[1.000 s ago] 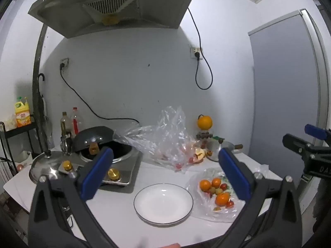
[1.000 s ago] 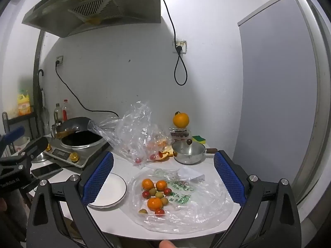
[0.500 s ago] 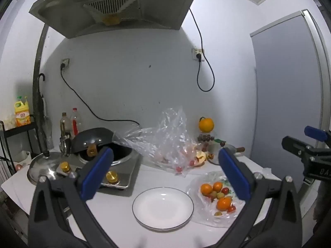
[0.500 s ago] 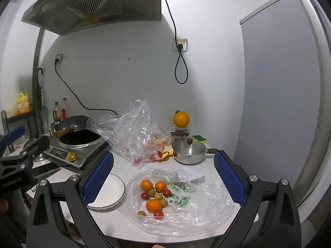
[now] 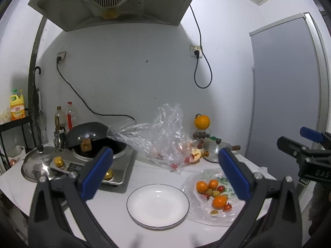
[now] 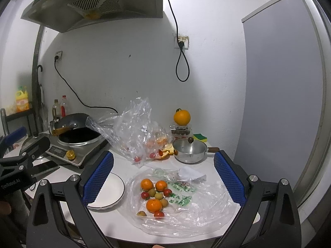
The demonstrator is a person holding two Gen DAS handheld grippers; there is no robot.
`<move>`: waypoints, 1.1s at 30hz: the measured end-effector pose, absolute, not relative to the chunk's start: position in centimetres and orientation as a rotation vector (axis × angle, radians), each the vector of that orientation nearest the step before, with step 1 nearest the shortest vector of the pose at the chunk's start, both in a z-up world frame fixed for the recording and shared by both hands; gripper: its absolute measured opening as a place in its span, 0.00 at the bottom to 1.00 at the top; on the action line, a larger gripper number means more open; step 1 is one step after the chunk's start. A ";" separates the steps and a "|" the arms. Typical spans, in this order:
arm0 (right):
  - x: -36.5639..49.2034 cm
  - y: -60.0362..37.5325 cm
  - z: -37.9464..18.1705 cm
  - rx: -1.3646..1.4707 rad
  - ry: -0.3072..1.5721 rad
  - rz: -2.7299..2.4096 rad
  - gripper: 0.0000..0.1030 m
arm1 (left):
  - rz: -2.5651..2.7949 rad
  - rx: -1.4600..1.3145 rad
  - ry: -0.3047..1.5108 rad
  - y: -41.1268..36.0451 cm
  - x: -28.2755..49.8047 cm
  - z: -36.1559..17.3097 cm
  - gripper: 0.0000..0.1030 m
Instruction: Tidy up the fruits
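- Our left tool [image 5: 165,177] hangs above the white tabletop [image 5: 144,169] with its blue pads spread wide and nothing between them.
- Our right tool [image 6: 164,180] is likewise spread wide and empty, held over the fruit.
- The fruits [image 6: 154,194] lie in a loose cluster on a flattened clear plastic sheet [image 6: 202,208] near the front right of the tabletop: three oranges, several small red tomatoes and a few small yellow-brown round fruits, some touching each other.
- A white plate [image 5: 158,204] with a dark rim sits bare just left of the sheet; in the left view the sheet's edge is right beside the plate's rim.
- Behind them a crumpled clear bag [image 5: 163,138] holds more red and orange pieces.
- A small steel pot [image 6: 190,150] with a wooden handle stands at the back right, and a large orange [image 6: 182,117] rests on a box behind it.
- A black wok [image 5: 97,142] sits on a cooker at the back left.
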State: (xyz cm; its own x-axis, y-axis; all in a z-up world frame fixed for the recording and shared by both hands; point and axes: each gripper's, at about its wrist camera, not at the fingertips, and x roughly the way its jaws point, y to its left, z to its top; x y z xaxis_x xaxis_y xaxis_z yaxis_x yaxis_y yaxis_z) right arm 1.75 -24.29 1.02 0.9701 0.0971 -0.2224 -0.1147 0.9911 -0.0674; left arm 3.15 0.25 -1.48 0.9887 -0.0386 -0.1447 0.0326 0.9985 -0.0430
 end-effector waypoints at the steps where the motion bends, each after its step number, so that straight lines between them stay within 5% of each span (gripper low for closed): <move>1: 1.8 -24.2 1.0 -0.082 0.219 0.107 0.96 | -0.037 -0.041 0.146 0.3 3.2 -1.5 1.00; 33: 1.9 -24.1 1.2 -0.069 0.230 0.100 0.96 | -0.032 -0.040 0.145 0.0 3.3 -1.6 1.00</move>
